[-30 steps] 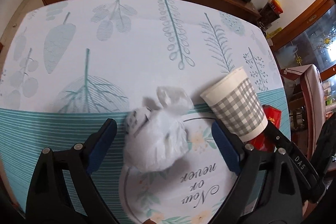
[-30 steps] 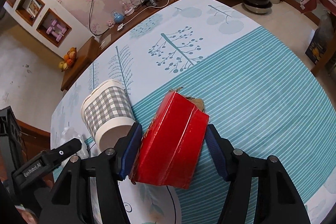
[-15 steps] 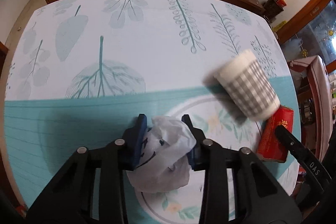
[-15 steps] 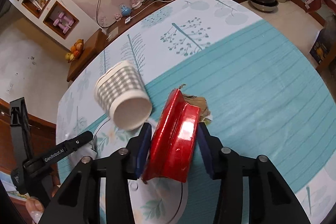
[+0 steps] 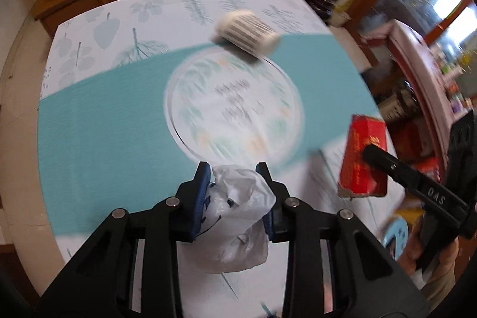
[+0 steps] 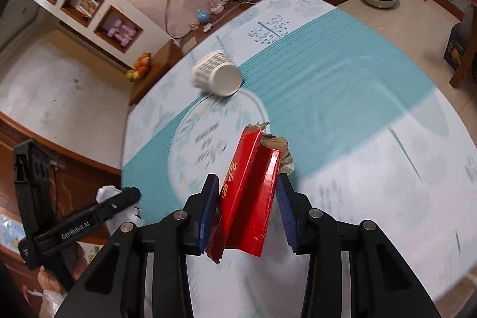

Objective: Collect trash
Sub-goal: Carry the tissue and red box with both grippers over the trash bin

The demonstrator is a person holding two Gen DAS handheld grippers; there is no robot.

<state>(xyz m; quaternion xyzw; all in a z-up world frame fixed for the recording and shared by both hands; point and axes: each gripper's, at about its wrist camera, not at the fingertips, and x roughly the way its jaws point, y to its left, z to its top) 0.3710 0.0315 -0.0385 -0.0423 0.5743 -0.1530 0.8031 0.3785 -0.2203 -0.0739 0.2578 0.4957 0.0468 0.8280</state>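
Simultaneously, 2 handheld grippers carry trash above a leaf-patterned table.

Low in the left wrist frame, the left gripper point(image 5: 234, 173) has its blue pads clamped narrowly on a crumpled white plastic bag point(image 5: 235, 216), which bulges out between and below them. At lower centre of the right wrist frame, the right gripper point(image 6: 247, 184) pinches a torn red carton point(image 6: 247, 192) held on edge, ragged brown cardboard showing at its top; the same carton appears at the right edge of the left wrist frame. A grey-checked paper cup point(image 5: 246, 32) lies on its side, blurred, near the upper centre of both frames, at the rim of the round printed mat point(image 5: 234, 106) on the tablecloth point(image 5: 98, 115), well apart from both grippers.
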